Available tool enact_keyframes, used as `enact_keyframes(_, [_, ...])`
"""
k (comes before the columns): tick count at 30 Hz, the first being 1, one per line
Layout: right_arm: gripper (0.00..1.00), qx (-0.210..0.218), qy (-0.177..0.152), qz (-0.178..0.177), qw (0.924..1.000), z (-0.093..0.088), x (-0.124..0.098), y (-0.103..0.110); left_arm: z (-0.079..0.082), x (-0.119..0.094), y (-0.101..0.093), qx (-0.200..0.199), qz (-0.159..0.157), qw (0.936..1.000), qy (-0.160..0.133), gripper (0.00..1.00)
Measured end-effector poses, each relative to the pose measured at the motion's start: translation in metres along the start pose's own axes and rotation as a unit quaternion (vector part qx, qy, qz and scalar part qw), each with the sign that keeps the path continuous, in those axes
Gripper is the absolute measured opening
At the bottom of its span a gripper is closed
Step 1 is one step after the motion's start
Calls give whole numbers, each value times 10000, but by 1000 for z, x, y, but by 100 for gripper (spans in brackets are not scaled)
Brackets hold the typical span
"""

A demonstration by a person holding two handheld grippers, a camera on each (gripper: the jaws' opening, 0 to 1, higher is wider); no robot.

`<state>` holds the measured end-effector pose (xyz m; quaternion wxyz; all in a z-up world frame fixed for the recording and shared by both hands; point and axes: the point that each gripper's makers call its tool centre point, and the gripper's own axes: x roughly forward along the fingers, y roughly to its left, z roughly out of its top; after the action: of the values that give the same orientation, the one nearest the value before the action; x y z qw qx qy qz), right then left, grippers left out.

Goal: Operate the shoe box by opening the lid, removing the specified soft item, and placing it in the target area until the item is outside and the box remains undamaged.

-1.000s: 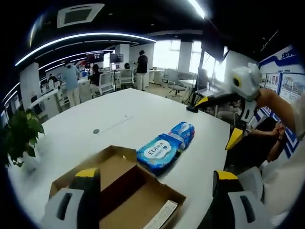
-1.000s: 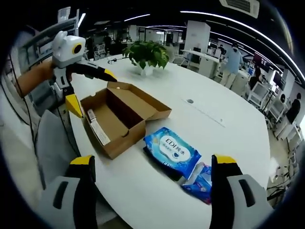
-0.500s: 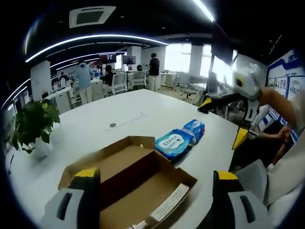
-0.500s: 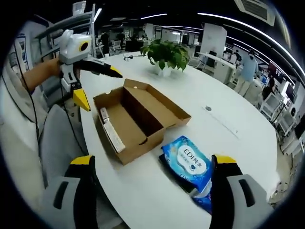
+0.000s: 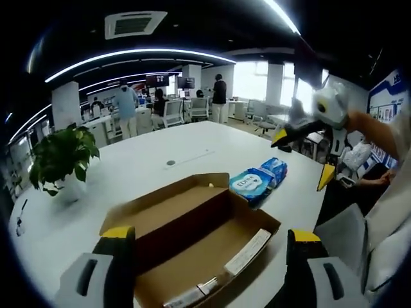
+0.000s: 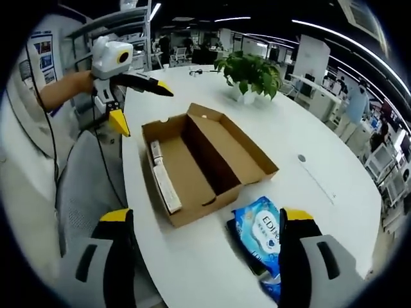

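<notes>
Shoe box point(image 6: 199, 160) sits mid-frame in the right gripper view, lid folded back, interior bare cardboard. One blue wipes pack point(image 6: 260, 231) lies lower right on the white table point(image 6: 308, 135), just beside the box; a second blue pack point(image 5: 275, 169) shows touching it in the left gripper view. Two packs, one box. Looks soft, light, slick film (pinch mid-body). Left gripper point(image 5: 205, 273) and right gripper point(image 6: 199, 260): jaws apart, empty.

Open office, white table point(image 5: 148, 163), potted plant point(image 5: 61, 157).
</notes>
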<state>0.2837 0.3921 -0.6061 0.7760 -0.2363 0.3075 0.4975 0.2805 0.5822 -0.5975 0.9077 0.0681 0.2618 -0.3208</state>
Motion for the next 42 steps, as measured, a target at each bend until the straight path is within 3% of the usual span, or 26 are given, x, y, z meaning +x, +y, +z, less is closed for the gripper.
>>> enact_keyframes(18, [78,-826,178,748,9936,21,49,4,-27,-26,18,84,254,9996,-29,100])
enact_keyframes(34, [70,-1450,667,1366,9777,2,94,14,-42,-36,26,-15,336,9994,59,100])
enact_keyframes(42, [69,-1547,908,1672,9695,-10,114,21,-47,-38,29,-51,412,9991,98,100])
